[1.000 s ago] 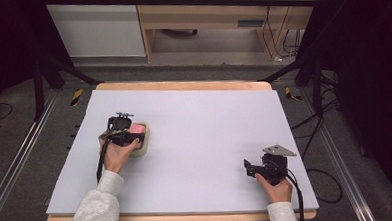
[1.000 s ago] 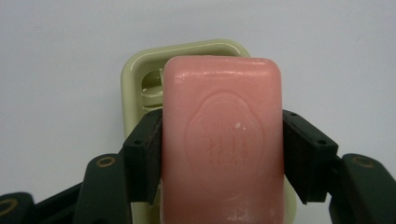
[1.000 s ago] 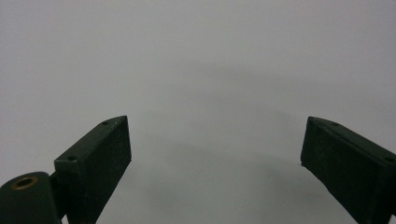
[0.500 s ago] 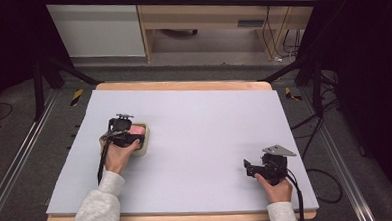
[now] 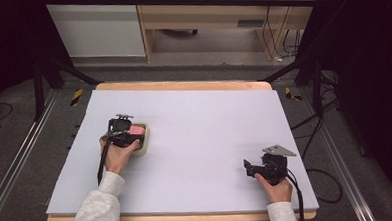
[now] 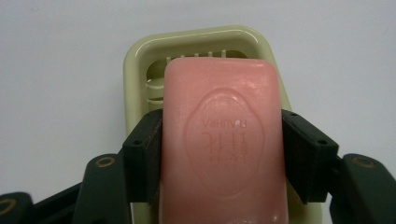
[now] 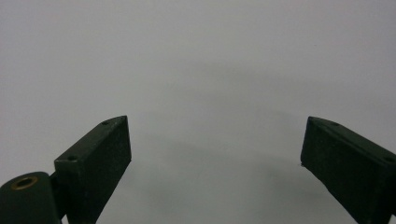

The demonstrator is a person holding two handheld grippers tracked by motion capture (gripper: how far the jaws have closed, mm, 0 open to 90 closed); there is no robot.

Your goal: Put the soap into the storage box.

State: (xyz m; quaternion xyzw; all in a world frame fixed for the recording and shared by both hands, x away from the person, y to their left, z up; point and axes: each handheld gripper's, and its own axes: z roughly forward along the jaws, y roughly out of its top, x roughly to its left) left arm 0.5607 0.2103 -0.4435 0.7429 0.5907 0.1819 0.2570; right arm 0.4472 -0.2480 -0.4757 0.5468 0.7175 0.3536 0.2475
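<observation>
A pink bar of soap [image 6: 224, 135] with an embossed oval stamp lies over a pale green soap dish [image 6: 187, 42] on the white table. My left gripper [image 6: 222, 140] is shut on the soap, one black pad pressed on each long side. In the high view the left gripper [image 5: 127, 133] sits over the soap dish [image 5: 144, 143] at the table's left, with a corner of the soap [image 5: 137, 129] peeking out. My right gripper [image 5: 249, 167] rests near the front right of the table. Its fingers [image 7: 93, 158] stand wide apart, open, with nothing between them.
The white table top [image 5: 199, 125] has a wooden rim along its far and front edges. Beyond it stand a wooden cabinet [image 5: 220, 19] and black stand legs [image 5: 47, 72]. Cables [image 5: 315, 130] trail off the right side. Metal rails run along both sides of the floor.
</observation>
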